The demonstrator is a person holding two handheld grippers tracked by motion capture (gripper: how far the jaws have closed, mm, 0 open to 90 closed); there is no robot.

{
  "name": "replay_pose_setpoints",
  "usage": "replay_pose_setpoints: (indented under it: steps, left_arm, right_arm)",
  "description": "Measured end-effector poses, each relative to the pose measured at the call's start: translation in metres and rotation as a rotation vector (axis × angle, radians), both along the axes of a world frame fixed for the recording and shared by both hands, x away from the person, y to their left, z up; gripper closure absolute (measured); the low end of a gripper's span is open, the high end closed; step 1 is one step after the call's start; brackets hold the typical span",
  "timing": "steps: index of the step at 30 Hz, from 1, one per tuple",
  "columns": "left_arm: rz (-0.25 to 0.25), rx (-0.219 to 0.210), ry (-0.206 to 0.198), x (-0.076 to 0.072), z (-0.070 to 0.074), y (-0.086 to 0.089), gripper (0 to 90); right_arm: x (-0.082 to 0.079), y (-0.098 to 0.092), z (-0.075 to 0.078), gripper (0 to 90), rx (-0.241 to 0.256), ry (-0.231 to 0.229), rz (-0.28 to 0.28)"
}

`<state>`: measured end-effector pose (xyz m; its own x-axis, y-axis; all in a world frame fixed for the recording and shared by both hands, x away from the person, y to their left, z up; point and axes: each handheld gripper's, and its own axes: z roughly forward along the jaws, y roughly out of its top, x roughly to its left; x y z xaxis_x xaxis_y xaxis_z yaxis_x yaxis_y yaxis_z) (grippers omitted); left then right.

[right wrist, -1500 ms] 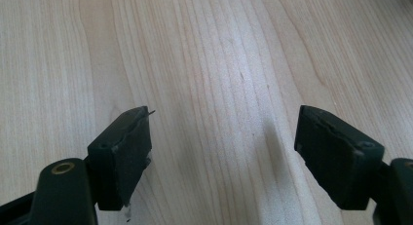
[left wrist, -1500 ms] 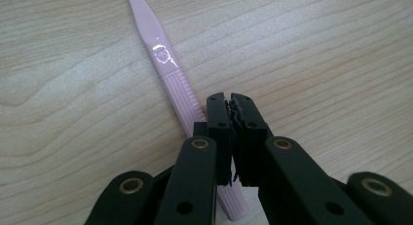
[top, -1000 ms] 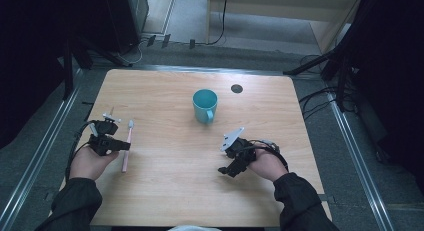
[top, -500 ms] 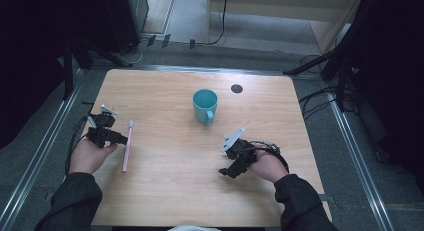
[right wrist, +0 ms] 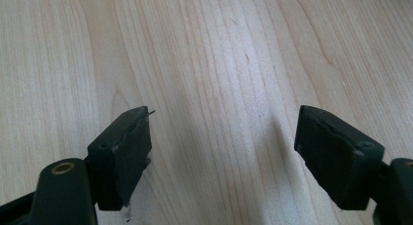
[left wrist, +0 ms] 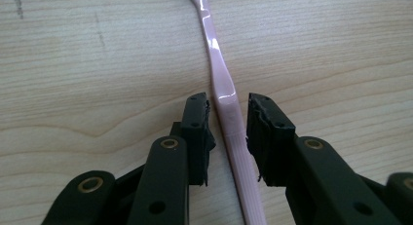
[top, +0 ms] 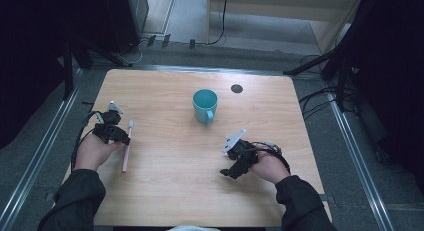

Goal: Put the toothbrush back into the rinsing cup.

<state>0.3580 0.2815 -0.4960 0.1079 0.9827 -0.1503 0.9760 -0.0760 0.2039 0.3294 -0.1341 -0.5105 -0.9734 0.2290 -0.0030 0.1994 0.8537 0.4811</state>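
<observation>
A pink toothbrush [top: 126, 150] lies on the wooden table [top: 165, 191] at the left, its head pointing away from me. My left gripper [top: 118, 134] is down at its handle. In the left gripper view the pink toothbrush [left wrist: 221, 84] runs between the two black pads [left wrist: 197, 130], which stand close on either side with thin gaps, so the left gripper [left wrist: 228, 137] is narrowly open around it. My right gripper [top: 231, 163] rests low over bare wood at the right. In its own view the right gripper [right wrist: 221, 152] is wide open, with nothing between the jaws.
A teal mug [top: 205, 105] stands upright near the table's middle back, its handle toward me. A small dark round spot [top: 236, 88] marks the wood behind it. Metal rails and cables run along the floor on both sides of the table.
My left gripper has shifted forward and a little right, onto the toothbrush handle. The toothbrush, the mug and the right gripper have stayed put.
</observation>
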Motion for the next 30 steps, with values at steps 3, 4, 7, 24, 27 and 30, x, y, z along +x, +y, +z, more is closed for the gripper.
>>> replay_pose_setpoints:
  steps: [3, 4, 7, 24, 27, 30]
  left_arm:
    - [0.001, 0.008, 0.014, 0.003, -0.003, -0.001, 69.3]
    - [0.001, 0.015, 0.019, 0.004, -0.004, -0.001, 69.3]
    - [0.0, 0.025, 0.034, 0.006, -0.007, -0.003, 68.7]
    - [-0.012, 0.031, 0.044, 0.007, -0.011, -0.007, 72.1]
    - [-0.021, 0.032, 0.052, 0.007, -0.011, -0.006, 74.8]
    - [-0.027, 0.038, 0.052, 0.006, -0.011, -0.005, 77.3]
  right_arm:
    - [0.0, -0.001, 0.0, 21.2, 0.0, -0.005, 0.002]
    - [0.0, -0.001, 0.0, 21.2, 0.0, 0.002, 0.001]
    - [-0.001, -0.001, -0.001, 21.2, -0.001, 0.002, -0.001]
    - [-0.001, -0.001, -0.002, 21.2, -0.008, 0.0, 0.001]
    - [-0.001, -0.001, -0.002, 21.2, -0.01, 0.0, 0.002]
    - [-0.001, -0.001, -0.002, 21.2, -0.012, -0.001, 0.005]
